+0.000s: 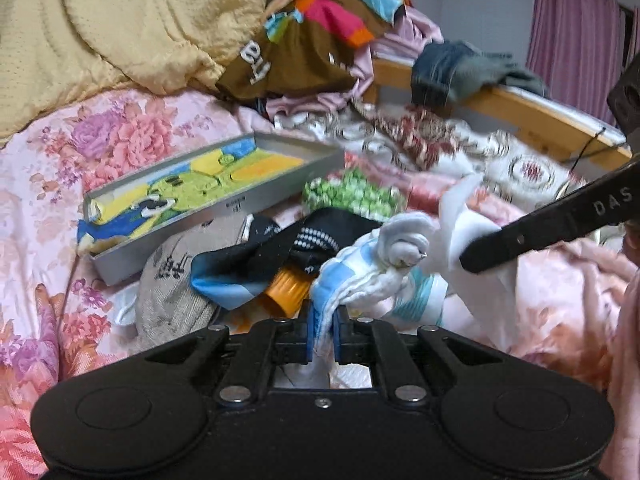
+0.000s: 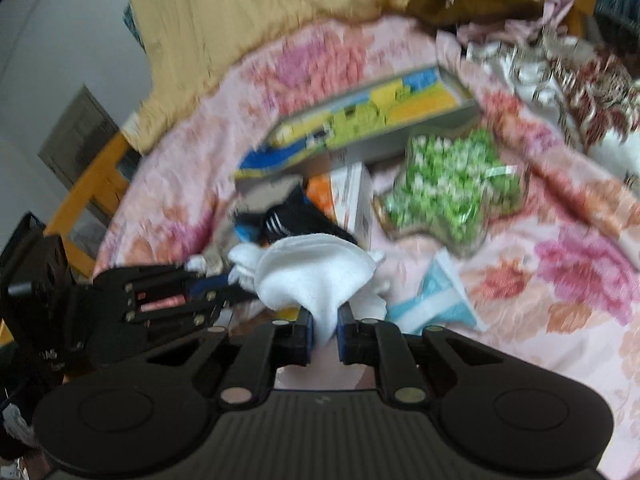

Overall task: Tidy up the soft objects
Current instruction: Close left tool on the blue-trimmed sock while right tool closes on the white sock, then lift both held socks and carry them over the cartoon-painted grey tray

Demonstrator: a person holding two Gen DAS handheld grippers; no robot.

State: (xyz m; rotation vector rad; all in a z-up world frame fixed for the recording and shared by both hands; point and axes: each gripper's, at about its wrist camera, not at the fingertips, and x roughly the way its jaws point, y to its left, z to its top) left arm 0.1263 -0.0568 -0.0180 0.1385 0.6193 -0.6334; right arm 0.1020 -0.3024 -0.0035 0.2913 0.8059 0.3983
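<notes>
A white and pale-blue sock bundle [image 1: 400,246] hangs stretched between both grippers above the floral bed sheet [image 1: 132,136]. My left gripper [image 1: 323,322] is shut on its blue-striped end. My right gripper [image 1: 468,256] comes in from the right and pinches the white end. In the right wrist view the right gripper [image 2: 325,328] is shut on the white cloth [image 2: 316,272], and the left gripper [image 2: 236,286] holds the same bundle from the left. A grey tray [image 1: 280,200] of folded colourful pieces lies behind.
Black socks [image 1: 280,240], an orange item [image 1: 286,288] and a beige cloth [image 1: 176,288] lie under the bundle. A green star cushion [image 2: 448,196], a light-blue cloth [image 2: 436,300], a yellow blanket [image 1: 120,20], a clothes heap [image 1: 312,40] and the wooden bed rail [image 1: 540,116] surround them.
</notes>
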